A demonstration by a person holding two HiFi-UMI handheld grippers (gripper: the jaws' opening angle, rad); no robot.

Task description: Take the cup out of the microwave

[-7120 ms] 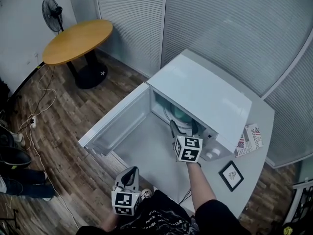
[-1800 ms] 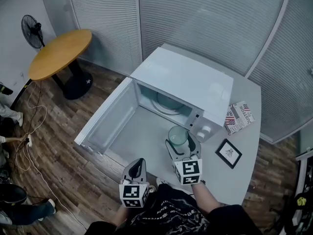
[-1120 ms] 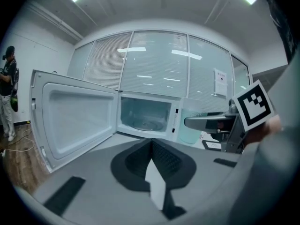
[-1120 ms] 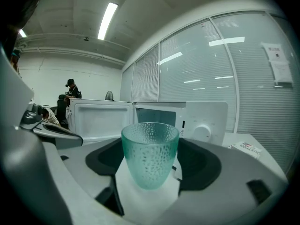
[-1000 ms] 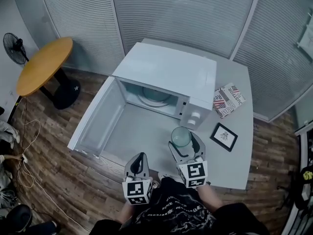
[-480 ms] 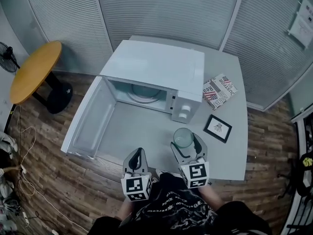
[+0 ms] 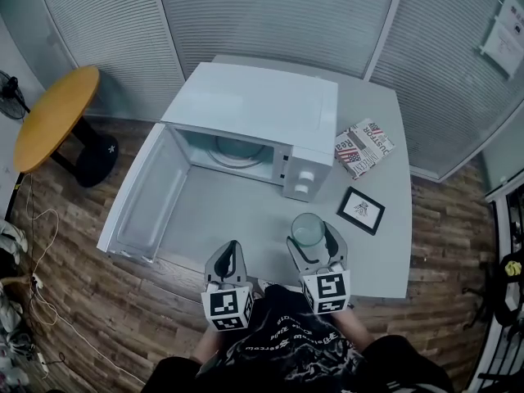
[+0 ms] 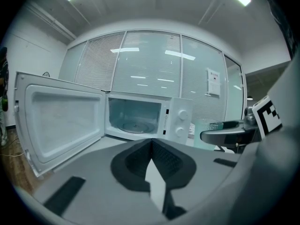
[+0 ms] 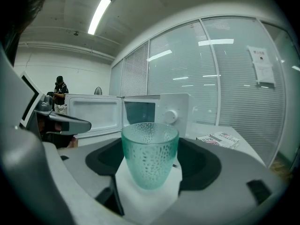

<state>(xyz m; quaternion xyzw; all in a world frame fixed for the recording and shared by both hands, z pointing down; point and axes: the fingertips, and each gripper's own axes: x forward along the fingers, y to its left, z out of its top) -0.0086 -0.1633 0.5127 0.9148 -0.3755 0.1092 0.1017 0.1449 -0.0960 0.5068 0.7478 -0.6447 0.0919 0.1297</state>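
As the microwave stands with its door swung wide to its left, we log the cavity as empty save the turntable.

Item: left gripper, before the microwave's open mouth, jaws pressed together on nothing; we judge it idle.

Item: cup, green-tinted glass, upright, out of the microwave and before its control panel. It is clasped by the right gripper low over the surface, seemingly for setting down.

Item: framed picture and magazine, right of the microwave; we cannot read the headline. No brand shows on the microwave.
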